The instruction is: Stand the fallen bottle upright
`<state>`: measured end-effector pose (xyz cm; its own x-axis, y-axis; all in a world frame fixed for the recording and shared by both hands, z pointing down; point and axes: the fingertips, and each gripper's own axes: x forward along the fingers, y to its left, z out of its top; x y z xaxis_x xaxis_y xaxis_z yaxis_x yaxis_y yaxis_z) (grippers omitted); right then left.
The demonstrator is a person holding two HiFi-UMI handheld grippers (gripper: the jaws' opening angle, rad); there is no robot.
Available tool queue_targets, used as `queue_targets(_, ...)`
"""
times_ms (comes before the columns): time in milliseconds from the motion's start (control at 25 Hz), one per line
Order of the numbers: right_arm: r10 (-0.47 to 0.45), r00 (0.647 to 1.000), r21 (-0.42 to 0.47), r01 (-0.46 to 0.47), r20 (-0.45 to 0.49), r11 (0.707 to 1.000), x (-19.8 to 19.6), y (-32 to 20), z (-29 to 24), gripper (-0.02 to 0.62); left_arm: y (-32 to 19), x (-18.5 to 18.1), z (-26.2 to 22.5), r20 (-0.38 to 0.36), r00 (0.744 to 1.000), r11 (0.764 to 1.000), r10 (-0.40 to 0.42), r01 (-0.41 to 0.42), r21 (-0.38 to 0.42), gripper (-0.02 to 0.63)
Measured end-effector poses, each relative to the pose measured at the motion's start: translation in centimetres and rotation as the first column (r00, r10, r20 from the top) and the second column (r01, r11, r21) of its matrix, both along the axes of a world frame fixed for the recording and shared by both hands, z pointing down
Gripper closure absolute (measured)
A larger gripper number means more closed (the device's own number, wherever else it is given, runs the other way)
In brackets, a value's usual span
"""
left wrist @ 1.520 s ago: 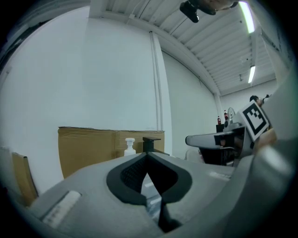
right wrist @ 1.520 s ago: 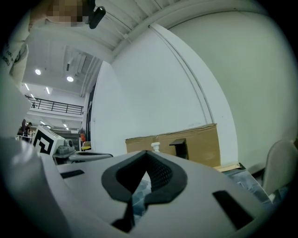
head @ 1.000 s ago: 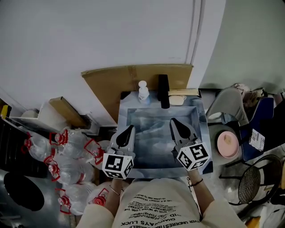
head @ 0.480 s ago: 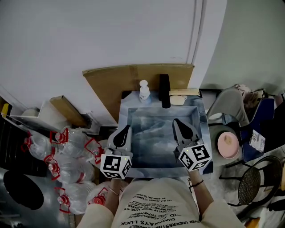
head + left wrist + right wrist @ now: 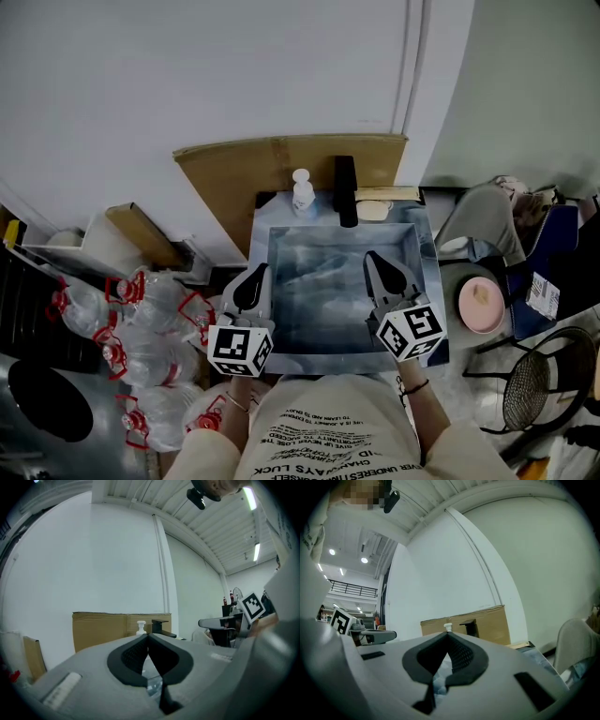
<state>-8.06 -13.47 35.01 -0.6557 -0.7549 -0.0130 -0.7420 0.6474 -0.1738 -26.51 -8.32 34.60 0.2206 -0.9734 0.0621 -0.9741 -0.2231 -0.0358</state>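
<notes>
A small white pump bottle point(image 5: 302, 194) stands upright on the back rim of the blue-grey sink point(image 5: 281, 356), beside a black faucet point(image 5: 346, 190). My left gripper point(image 5: 256, 270) hovers over the sink's left rim, shut and holding nothing. Over the right half of the basin my right gripper point(image 5: 371, 256) is also shut and holds nothing. In the left gripper view the bottle point(image 5: 141, 627) shows just above the meeting tips of that gripper point(image 5: 148, 635). Only the pump top of the bottle point(image 5: 448, 627) peeks over the closed right gripper point(image 5: 447, 633). No lying bottle is in view.
A brown cardboard sheet point(image 5: 281, 164) leans on the wall behind the sink. Several big water jugs with red caps point(image 5: 141, 319) crowd the floor at left. A grey chair point(image 5: 483, 220), a pink bowl point(image 5: 480, 303) and a wire basket point(image 5: 530, 380) stand at right.
My left gripper has drifted a little to the left, from over the basin to its left rim. The right gripper and the bottle have stayed put.
</notes>
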Motion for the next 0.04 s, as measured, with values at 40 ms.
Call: queue_targets(40,0.000,1.000,0.000,0.000,0.001,1.000,0.01,-0.02,0.00,0.592,0.00,-0.06,0.01,-0.001,1.000,1.000,-0.002,0.002,0.000,0.581)
